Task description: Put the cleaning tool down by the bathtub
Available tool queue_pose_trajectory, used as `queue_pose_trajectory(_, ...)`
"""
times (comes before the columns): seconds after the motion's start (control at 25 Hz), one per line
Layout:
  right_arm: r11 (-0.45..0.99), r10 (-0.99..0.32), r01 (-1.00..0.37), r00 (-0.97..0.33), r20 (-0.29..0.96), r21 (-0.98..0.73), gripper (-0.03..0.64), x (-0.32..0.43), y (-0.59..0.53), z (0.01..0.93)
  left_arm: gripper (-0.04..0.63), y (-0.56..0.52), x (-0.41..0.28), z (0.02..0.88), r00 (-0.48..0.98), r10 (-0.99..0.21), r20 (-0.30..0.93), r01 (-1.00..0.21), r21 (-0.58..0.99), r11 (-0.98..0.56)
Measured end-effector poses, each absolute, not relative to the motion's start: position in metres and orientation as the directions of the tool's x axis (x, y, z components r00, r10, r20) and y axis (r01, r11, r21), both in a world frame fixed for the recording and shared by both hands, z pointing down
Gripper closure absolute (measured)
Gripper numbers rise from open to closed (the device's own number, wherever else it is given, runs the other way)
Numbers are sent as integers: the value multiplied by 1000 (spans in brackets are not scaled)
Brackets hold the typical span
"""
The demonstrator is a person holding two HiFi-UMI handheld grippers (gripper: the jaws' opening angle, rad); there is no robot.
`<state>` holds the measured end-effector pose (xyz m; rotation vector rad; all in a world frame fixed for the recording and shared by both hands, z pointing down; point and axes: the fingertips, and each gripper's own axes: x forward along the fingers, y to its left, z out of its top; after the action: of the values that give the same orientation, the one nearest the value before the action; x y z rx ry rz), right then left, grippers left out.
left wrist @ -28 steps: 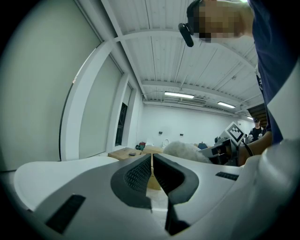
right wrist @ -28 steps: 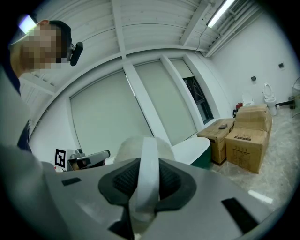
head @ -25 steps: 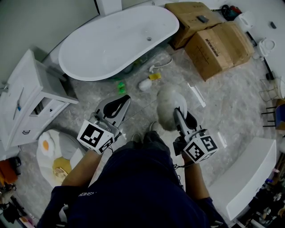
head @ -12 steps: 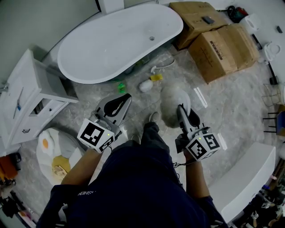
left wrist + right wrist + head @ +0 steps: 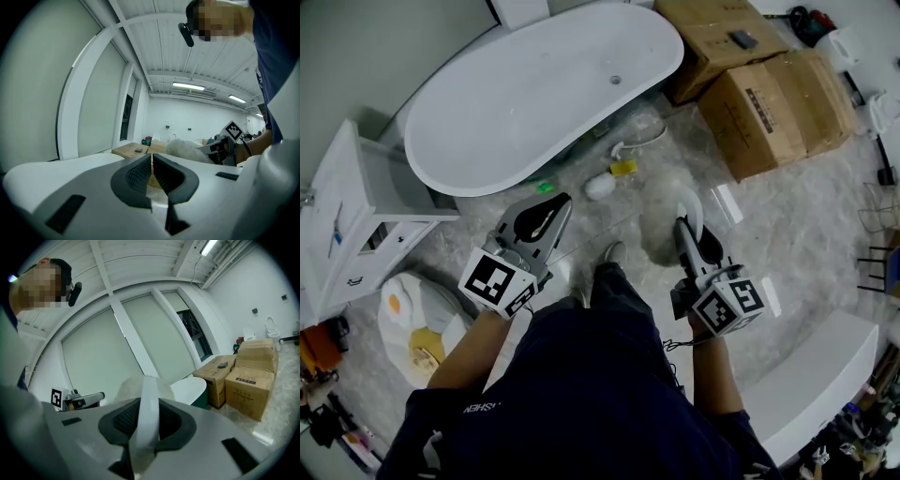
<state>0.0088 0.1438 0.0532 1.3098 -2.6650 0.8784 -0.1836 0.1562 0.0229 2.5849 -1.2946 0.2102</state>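
The cleaning tool is a fluffy white duster head (image 5: 659,221) on a flat white handle (image 5: 148,414). My right gripper (image 5: 687,228) is shut on that handle and holds the duster above the marble floor, a step short of the white bathtub (image 5: 534,89). In the right gripper view the fluffy head (image 5: 126,386) shows just past the jaws, with the tub (image 5: 190,389) behind it. My left gripper (image 5: 547,217) hovers to the left, nearer the tub's rim, shut with nothing in it (image 5: 152,162).
By the tub's side on the floor lie a white bottle-like thing (image 5: 600,186), a yellow item (image 5: 624,168) and a green one (image 5: 546,187). Cardboard boxes (image 5: 773,94) stand at the back right, a white cabinet (image 5: 352,225) at the left. A white panel (image 5: 825,370) lies at the right.
The person has stepped slightly toward the tub, one foot now forward between the grippers. Both grippers keep their pose; the right still grips the duster.
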Motion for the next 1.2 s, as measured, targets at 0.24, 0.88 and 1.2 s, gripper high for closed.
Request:
queue_pose_trajectory(0.24, 485, -699, -732, -654, 290, -479, 525, 44, 80, 65, 558, 93, -149, 28, 583, -769, 260, -811, 135, -569)
queue_pose_trajectory(0.88, 409, -720, -765, -606, 339, -498, 525, 107, -9, 112, 558, -5, -75, 58, 650, -689, 319, -750, 128, -649)
queue_pose_trajectory(1.2, 355, -738, -783, -570, 361, -511, 525, 121, -32, 140, 558, -27, -60, 83, 674, -654, 344, -726, 141, -674)
